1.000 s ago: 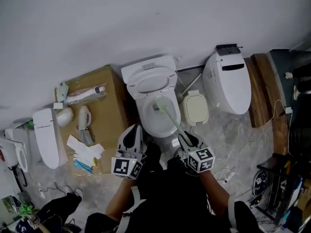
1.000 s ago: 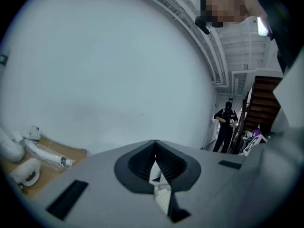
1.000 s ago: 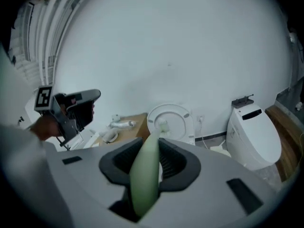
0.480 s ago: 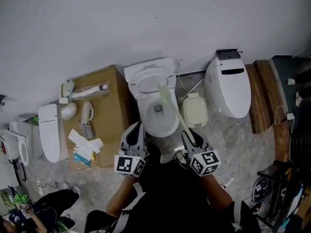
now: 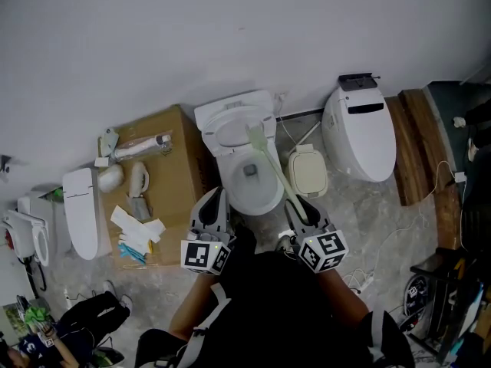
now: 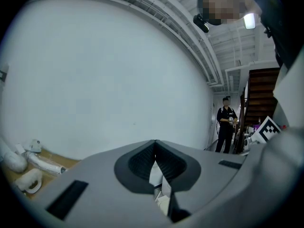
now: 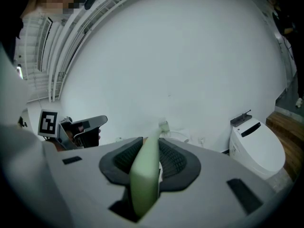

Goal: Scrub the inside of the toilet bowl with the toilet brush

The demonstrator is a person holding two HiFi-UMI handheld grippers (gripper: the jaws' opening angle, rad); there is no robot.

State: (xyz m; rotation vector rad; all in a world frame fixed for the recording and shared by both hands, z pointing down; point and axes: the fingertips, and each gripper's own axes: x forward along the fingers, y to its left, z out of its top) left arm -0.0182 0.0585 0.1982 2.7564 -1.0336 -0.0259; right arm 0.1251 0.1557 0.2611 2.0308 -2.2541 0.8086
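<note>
Toilet brush point(image 5: 270, 171), flat pale-green handle: pinched in right gripper point(image 7: 152, 151). Left gripper point(image 6: 154, 148): jaws pressed together, empty (oval toilet bowl point(image 5: 228, 184) interior shown by head view only).

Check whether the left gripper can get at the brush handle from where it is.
Probably yes: the left gripper sits at the toilet bowl rim beside the right gripper clamping the brush handle, nothing between them. Its jaws are shut, so they must open first.

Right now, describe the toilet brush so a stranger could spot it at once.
Find the open toilet at the white wall, between the cardboard box and a closed toilet. The brush slants from the right gripper up over its bowl. It is the only long, pale green stick there.
</note>
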